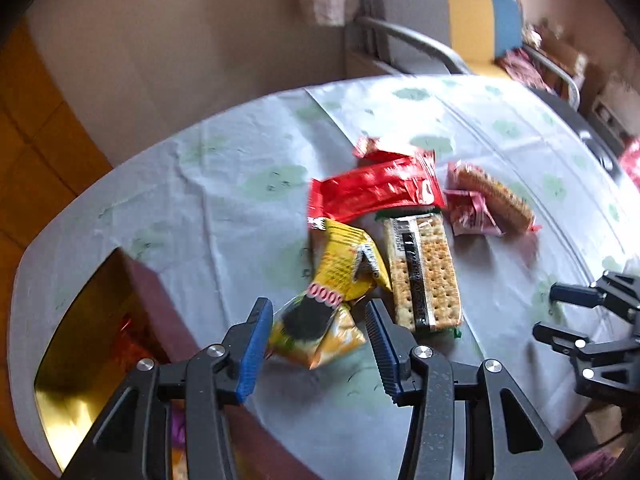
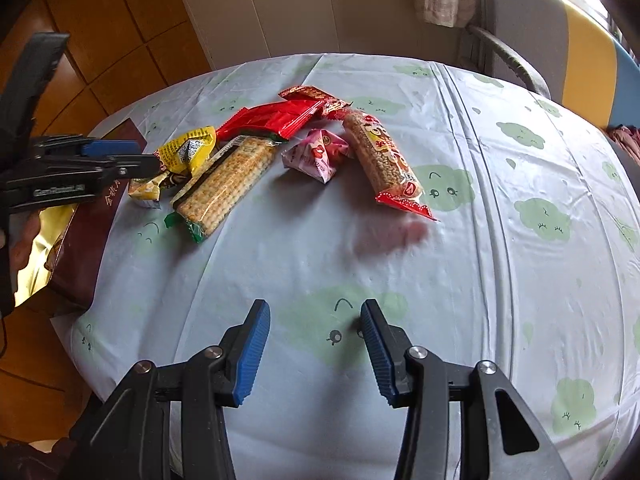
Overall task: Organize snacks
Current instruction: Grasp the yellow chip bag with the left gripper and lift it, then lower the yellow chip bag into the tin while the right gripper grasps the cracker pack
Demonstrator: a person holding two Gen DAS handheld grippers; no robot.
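Left gripper (image 1: 316, 344) jaws apart, straddling small yellow snack pouch (image 1: 316, 330) beside cracker pack (image 1: 422, 270): light, crinkly, slippery; pinch mid-body. Right gripper (image 2: 316, 350) jaws apart, empty.

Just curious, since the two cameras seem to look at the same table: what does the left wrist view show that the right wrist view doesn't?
Only the left view shows the small yellow packet lying between the left gripper fingers, untouched. Only the right view shows the pink triangular packet clearly and the right gripper open over bare tablecloth. Both show the cracker pack, red wrapper and gold-lined box.
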